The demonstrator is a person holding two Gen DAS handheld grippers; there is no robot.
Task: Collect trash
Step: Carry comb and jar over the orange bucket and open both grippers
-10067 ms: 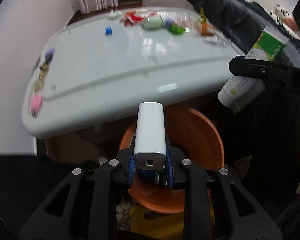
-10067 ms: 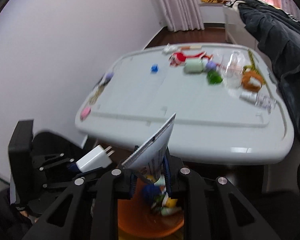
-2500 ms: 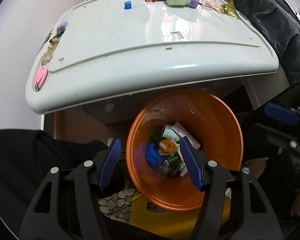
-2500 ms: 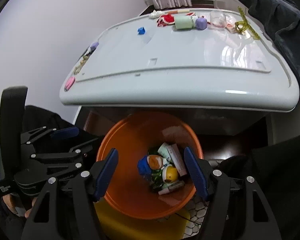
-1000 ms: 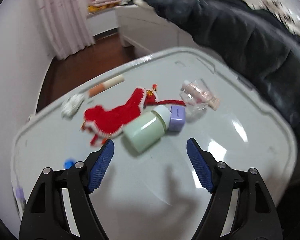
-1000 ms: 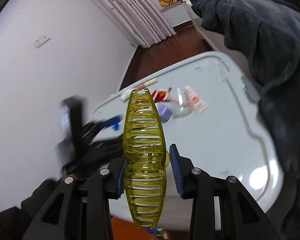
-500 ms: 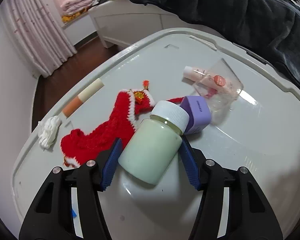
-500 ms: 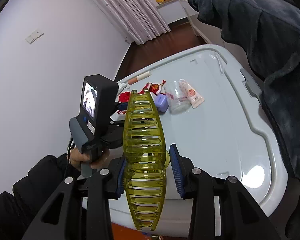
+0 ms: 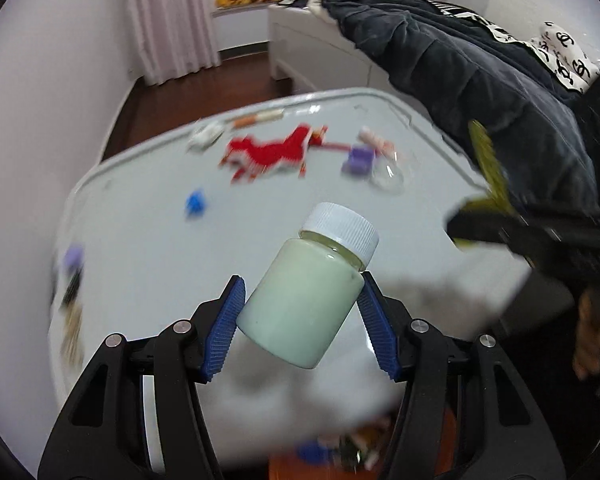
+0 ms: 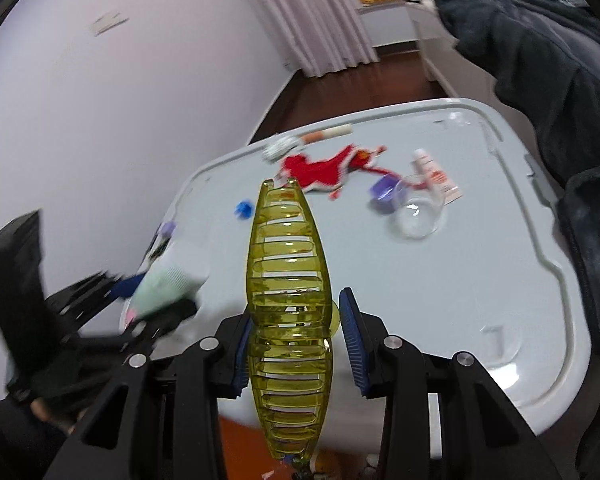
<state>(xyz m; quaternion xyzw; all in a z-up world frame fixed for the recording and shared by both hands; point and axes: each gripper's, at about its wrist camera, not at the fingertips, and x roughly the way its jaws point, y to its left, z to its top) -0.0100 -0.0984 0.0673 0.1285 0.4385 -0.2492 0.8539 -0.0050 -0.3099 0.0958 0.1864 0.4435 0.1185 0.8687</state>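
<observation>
My left gripper (image 9: 300,320) is shut on a pale green bottle (image 9: 306,292) with a white ribbed cap and holds it in the air above the near edge of the grey table (image 9: 148,248). It also shows blurred in the right wrist view (image 10: 168,284). My right gripper (image 10: 296,344) is shut on a yellow translucent hair claw clip (image 10: 288,312), held upright above the table's near edge; the clip shows blurred at the right of the left wrist view (image 9: 488,172). The orange trash bin (image 9: 292,468) peeks out below the table.
On the table's far side lie a red knitted stocking (image 10: 324,168), a purple cube (image 10: 384,190), a clear glass cup (image 10: 420,212), a small tube (image 10: 436,176), a blue piece (image 10: 244,208) and a white wad (image 10: 280,146). A dark coat (image 10: 540,52) hangs at the right.
My left gripper has closed on the green bottle, lifted it off the table and pulled back toward the near edge. My right gripper keeps its hold on the yellow clip.
</observation>
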